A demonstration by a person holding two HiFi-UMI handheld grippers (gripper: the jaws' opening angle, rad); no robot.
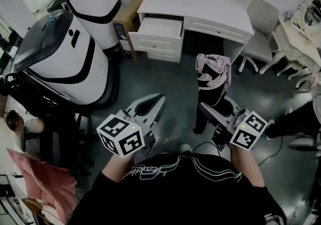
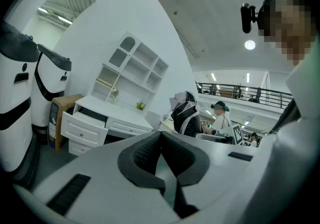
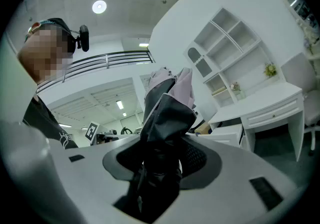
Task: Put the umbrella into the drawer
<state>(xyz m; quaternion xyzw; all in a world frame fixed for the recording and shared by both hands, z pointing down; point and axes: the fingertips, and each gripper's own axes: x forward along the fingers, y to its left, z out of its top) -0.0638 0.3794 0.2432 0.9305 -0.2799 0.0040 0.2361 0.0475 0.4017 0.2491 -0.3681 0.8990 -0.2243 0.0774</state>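
Nearest the person's black top, the left gripper (image 1: 158, 100) is hanging idle with its pads resting together and nothing between them, pointing slightly down towards the dark floor (image 1: 165, 76). Just beside it, the right gripper (image 1: 216, 109) is clamping its jaws on the umbrella (image 1: 213, 71), gripping the black folded part low down while the loose pink and black canopy is bunching above the jaws, more or less upright. So the task's thing is sitting in the right gripper, in the air, well apart from where it belongs.

Farther off, across the floor, the drawer (image 1: 159, 27) is standing pulled out at the left end of the white desk (image 1: 210, 5), and it is looking bare inside as far as the head view shows. A cardboard box (image 1: 128, 15) is standing beside the desk, two big white and black machines (image 1: 60, 58) are crowding the left, and a white chair (image 1: 258, 43) is sitting to the right.

The step in hand is probably the carry. To do it well, the person should be walking the umbrella over the drawer, tipping it to lie along the drawer's length, lowering it below the front edge before letting go, and watching that the loose canopy is not snagging on the rim; the free left gripper could be steadying the drawer front
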